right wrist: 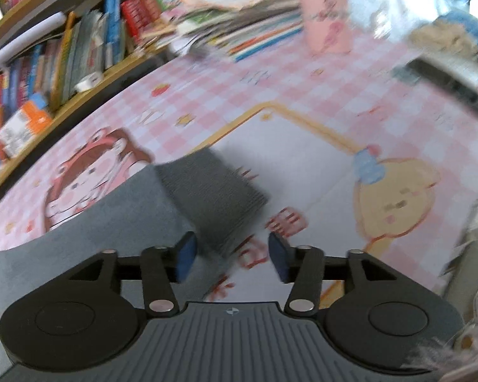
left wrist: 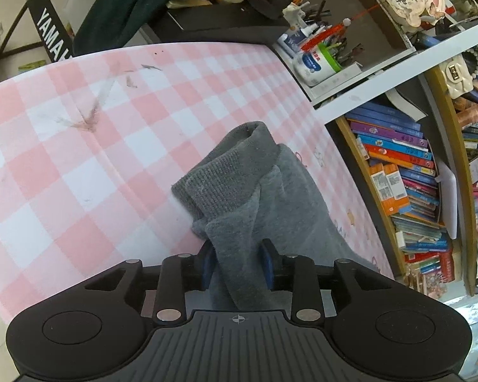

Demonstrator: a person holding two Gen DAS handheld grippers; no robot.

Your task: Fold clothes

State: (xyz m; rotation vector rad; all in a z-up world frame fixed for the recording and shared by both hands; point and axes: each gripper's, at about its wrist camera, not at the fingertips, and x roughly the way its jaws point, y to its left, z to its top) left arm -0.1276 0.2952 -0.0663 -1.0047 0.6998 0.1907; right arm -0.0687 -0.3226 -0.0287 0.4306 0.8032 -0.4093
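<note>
While the left tool (left wrist: 237,262) pinches a bunch of the soft grey knit garment (left wrist: 264,191) lying on the pink checked tabletop (left wrist: 79,165), the right tool (right wrist: 232,256) sits spread over its ribbed cuff (right wrist: 213,197), a floppy, light, easy spot to grab.

- The pink checked surface (left wrist: 79,165) lies bare to the left of the grey garment (left wrist: 264,191), giving a tool open room there.
- A bookshelf (left wrist: 408,191) walls the right edge; a black keyboard (left wrist: 207,25) under dark clothing blocks the far end.
- In the right wrist view, stacked books (right wrist: 239,28) and a pink cylinder (right wrist: 325,9) crowd the far edge.
</note>
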